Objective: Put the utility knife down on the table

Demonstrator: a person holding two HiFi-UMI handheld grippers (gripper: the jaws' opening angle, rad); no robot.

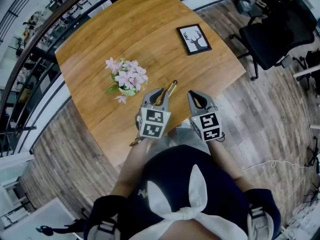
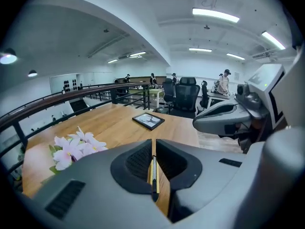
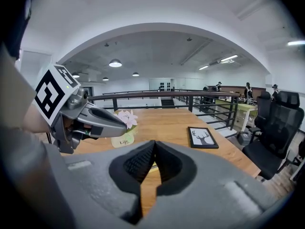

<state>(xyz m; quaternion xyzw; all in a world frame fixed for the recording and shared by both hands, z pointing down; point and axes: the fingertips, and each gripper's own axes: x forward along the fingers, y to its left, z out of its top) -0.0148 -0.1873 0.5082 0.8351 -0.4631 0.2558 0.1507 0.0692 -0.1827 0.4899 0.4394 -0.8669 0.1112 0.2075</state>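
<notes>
A yellow and black utility knife (image 1: 170, 89) is pinched in my left gripper (image 1: 160, 95), its far end sticking out forward over the wooden table (image 1: 150, 29). In the left gripper view the knife (image 2: 153, 168) stands on edge between the dark pads, which press on both its sides, and the gripper (image 2: 153, 146) hangs above the table. My right gripper (image 1: 196, 97) floats just to the right of the left one, near the table's near edge. Its jaws (image 3: 153, 146) are together with nothing between them.
A small pot of pink flowers (image 1: 126, 78) stands left of the grippers. A framed deer picture (image 1: 194, 39) lies at the table's far right. A black railing (image 1: 30, 49) runs along the left side, and a black office chair (image 1: 280, 29) stands on the floor at right.
</notes>
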